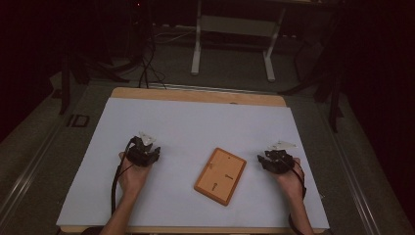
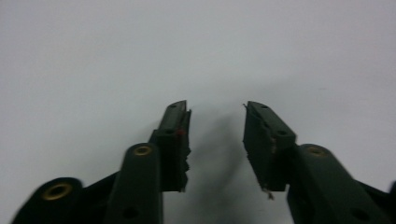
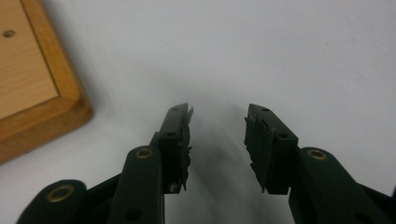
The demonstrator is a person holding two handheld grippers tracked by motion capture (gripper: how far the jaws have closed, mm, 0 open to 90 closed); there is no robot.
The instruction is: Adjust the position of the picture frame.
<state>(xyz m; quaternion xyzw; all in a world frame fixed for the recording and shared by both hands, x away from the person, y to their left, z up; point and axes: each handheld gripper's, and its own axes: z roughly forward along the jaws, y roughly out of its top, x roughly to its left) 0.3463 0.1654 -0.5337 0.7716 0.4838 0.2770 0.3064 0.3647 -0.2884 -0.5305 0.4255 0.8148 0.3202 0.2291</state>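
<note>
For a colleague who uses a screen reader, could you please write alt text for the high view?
A wooden board lies flat on a white table, between two hand-held grippers. The left gripper and the right gripper each rest apart from the board, jaws open and empty. Beyond the table are a dark floor and a white frame.

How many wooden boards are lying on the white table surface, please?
1. The wooden board lies flat between the two hand-held grippers, nearer the right hand-held gripper; its corner shows in the right gripper view.

Wooden board (image 3: 32, 84) cut off at left edge; markings prob. holes, too small.
</note>
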